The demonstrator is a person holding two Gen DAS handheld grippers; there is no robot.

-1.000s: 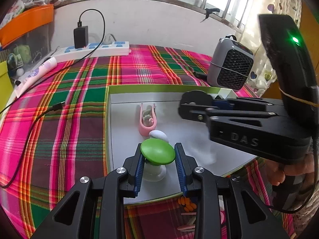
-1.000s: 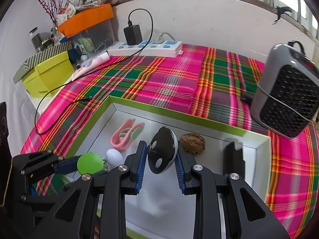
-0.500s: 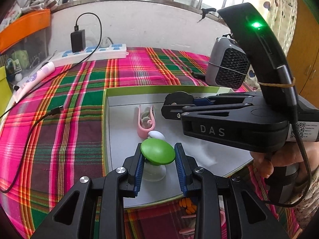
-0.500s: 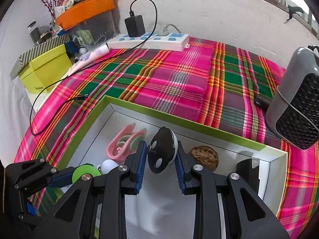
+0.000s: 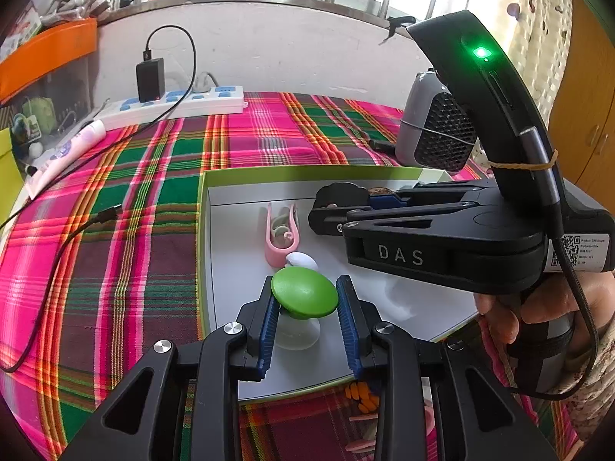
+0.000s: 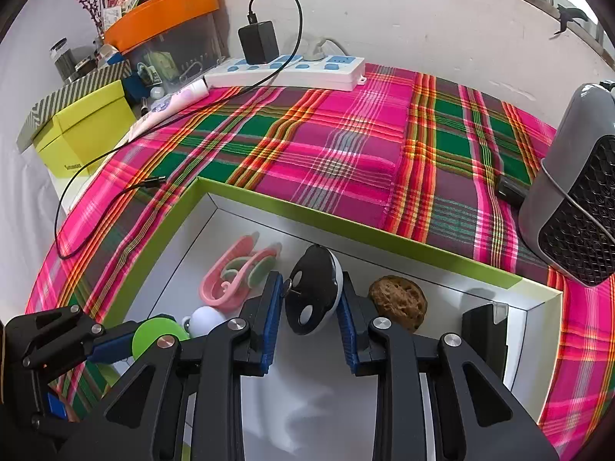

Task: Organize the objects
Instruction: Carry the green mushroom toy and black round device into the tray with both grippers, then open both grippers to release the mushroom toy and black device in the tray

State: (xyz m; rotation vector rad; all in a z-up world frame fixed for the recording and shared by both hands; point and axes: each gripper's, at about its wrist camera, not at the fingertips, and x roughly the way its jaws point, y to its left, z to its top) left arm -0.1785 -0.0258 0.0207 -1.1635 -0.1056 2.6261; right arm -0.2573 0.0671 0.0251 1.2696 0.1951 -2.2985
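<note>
The left gripper [image 5: 305, 309] clamps a green disc [image 5: 304, 296] over the tray's [image 6: 434, 245] near edge; the right gripper [image 6: 312, 315] grips a black-and-white ball [image 6: 314, 291] mid-tray (beside a walnut [image 6: 398, 302]), which could roll on release

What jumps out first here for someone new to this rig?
Two black tongs over a green-rimmed white tray on a loud pink and green plaid cloth. The left tongs clamp a green-topped suction knob at the tray's near edge; the right tongs clamp a black and white rounded gadget, with a walnut just beside it.
</note>
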